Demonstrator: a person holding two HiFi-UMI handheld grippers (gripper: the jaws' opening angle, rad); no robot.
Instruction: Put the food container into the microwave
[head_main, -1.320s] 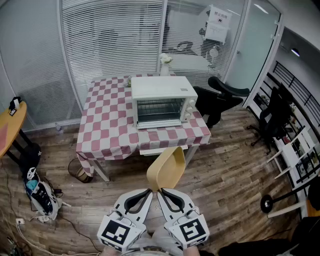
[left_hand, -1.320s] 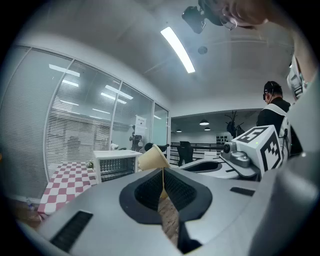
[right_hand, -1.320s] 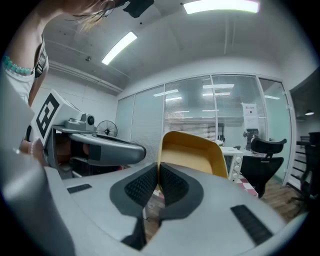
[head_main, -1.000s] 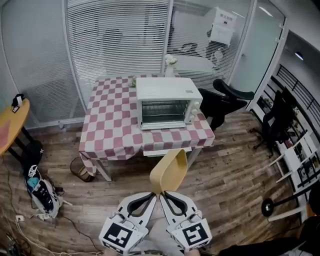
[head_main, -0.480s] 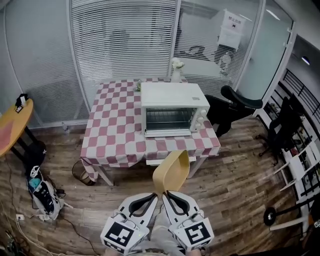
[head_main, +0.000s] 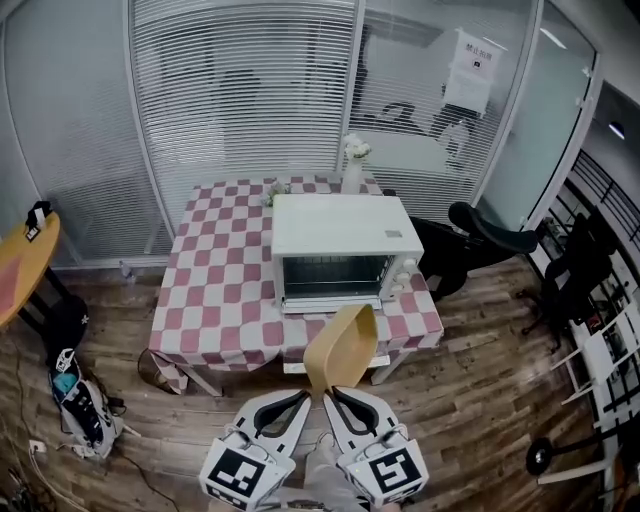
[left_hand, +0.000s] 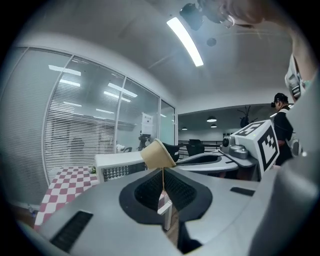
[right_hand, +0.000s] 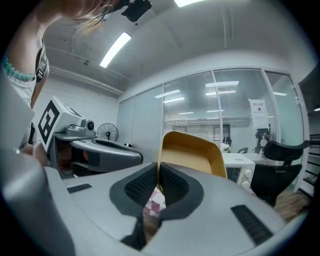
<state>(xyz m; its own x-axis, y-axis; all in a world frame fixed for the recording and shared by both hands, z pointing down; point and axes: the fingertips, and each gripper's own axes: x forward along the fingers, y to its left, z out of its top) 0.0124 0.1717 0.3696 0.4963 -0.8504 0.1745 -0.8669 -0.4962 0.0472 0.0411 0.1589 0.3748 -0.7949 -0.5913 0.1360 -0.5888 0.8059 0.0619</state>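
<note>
A tan food container (head_main: 340, 345) is held tilted up in front of me, low in the head view. My left gripper (head_main: 306, 394) and right gripper (head_main: 328, 394) sit side by side, each shut on the container's near rim. The white microwave (head_main: 340, 250) stands door closed on a red-and-white checkered table (head_main: 215, 290), beyond the container. In the left gripper view the left gripper (left_hand: 163, 172) pinches a thin edge of the container (left_hand: 157, 154), with the microwave (left_hand: 120, 166) behind. In the right gripper view the right gripper (right_hand: 158, 175) clamps the container (right_hand: 192, 155).
A black office chair (head_main: 480, 240) stands right of the table, and a vase of flowers (head_main: 353, 165) sits behind the microwave. A round wooden table (head_main: 20, 260) and a bag (head_main: 75, 400) are on the left. Glass walls with blinds close the back.
The table and microwave have come nearer and more central in the head view. Both grippers keep the same hold on the container.
</note>
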